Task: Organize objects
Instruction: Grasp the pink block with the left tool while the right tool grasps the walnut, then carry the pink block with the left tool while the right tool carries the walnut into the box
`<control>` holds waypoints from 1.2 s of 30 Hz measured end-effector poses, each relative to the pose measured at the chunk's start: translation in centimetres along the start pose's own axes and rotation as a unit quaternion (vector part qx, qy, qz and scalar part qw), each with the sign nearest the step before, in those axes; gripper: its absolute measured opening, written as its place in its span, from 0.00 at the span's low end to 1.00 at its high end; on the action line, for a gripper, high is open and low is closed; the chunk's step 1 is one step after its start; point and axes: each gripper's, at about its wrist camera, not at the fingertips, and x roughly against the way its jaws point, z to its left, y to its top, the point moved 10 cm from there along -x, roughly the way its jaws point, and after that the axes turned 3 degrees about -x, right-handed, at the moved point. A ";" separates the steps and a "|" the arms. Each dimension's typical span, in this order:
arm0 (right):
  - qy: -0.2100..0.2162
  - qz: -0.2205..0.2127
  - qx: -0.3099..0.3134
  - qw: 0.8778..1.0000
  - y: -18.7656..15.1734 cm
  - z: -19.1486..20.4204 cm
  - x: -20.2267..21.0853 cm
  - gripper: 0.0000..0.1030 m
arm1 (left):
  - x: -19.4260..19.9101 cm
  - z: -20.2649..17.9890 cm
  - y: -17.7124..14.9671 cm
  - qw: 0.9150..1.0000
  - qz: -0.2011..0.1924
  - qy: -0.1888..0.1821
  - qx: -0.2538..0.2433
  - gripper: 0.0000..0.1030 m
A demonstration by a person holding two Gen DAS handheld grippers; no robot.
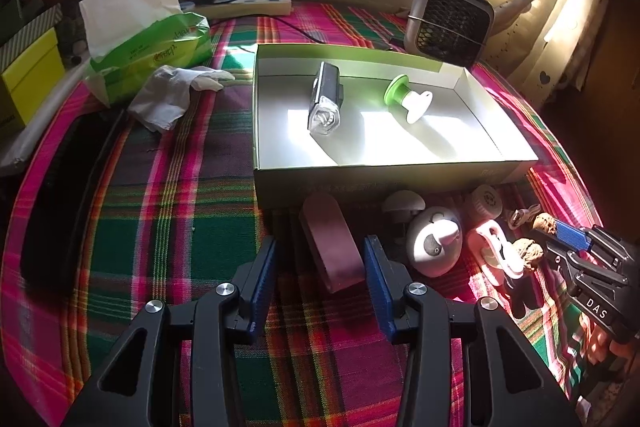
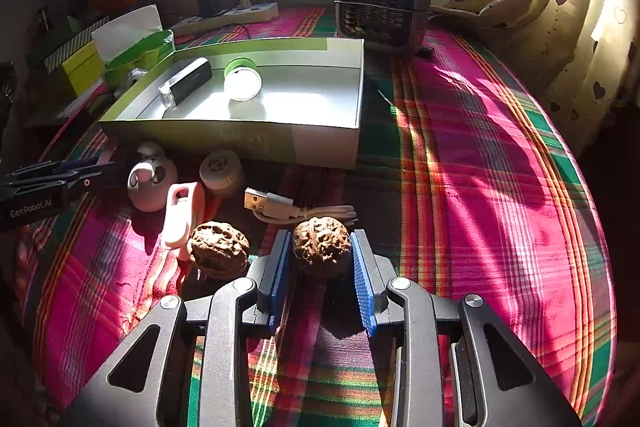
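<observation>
Our right gripper [image 2: 322,259] pinches 1 walnut [image 2: 321,247]; our left gripper [image 1: 320,267] is spread around the pink case [image 1: 330,243], the box [image 1: 360,183] just ahead.

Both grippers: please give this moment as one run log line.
left gripper: open around pink block | right gripper: shut on walnut | box: flashlight, green spool inside

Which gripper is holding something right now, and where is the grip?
The right gripper clamps a walnut across its sides. The left gripper is open, straddling the pink case.
</observation>
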 end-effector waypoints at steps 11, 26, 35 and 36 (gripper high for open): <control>0.000 0.000 0.000 1.000 0.0 0.0 0.0 0.30 | 0.0 0.7 0.0 1.000 -0.002 0.011 0.003 0.24; -0.002 0.000 -0.001 1.000 0.0 -0.2 0.0 0.30 | 0.0 1.1 0.0 1.000 -0.005 0.020 0.002 0.15; -0.002 0.000 -0.001 1.000 -0.1 -0.2 0.0 0.30 | 0.1 1.1 -0.1 1.000 -0.005 0.020 0.003 0.15; -0.001 0.000 -0.001 1.000 -0.1 -0.2 0.0 0.30 | 0.1 1.1 -0.1 1.000 -0.005 0.020 0.002 0.15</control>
